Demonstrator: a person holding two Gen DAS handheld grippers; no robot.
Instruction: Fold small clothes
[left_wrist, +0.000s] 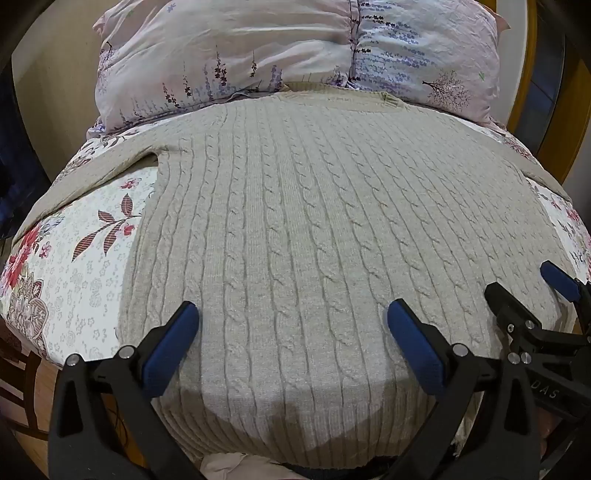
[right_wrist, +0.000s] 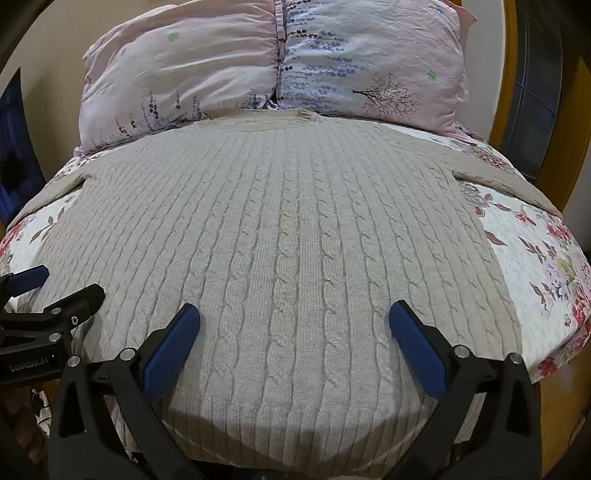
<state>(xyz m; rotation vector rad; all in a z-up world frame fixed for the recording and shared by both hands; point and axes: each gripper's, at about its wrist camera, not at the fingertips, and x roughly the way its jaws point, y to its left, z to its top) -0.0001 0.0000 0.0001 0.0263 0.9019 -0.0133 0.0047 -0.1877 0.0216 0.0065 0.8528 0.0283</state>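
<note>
Left wrist view: your left tongs (left_wrist: 291, 314) and right tongs (right_wrist: 293, 317) hung wide open, empty, above the near hem of the beige cable-knit sweater (left_wrist: 295, 221), spread flat on the floral-quilted bed (left_wrist: 85, 266).

A home bedroom: a bed with floral sheet (left_wrist: 85, 258), a flowered pillow (right_wrist: 229, 62) and wooden frame

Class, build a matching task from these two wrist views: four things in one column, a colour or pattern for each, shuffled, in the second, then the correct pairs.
Column one:
1. sweater
2. pillow
3. bedspread
4. finger pads

Column two:
A. blue
B. pale pink with lavender sprigs
C. beige cable knit
D. white with red flowers

Pairs: 1-C, 2-B, 3-D, 4-A
</note>
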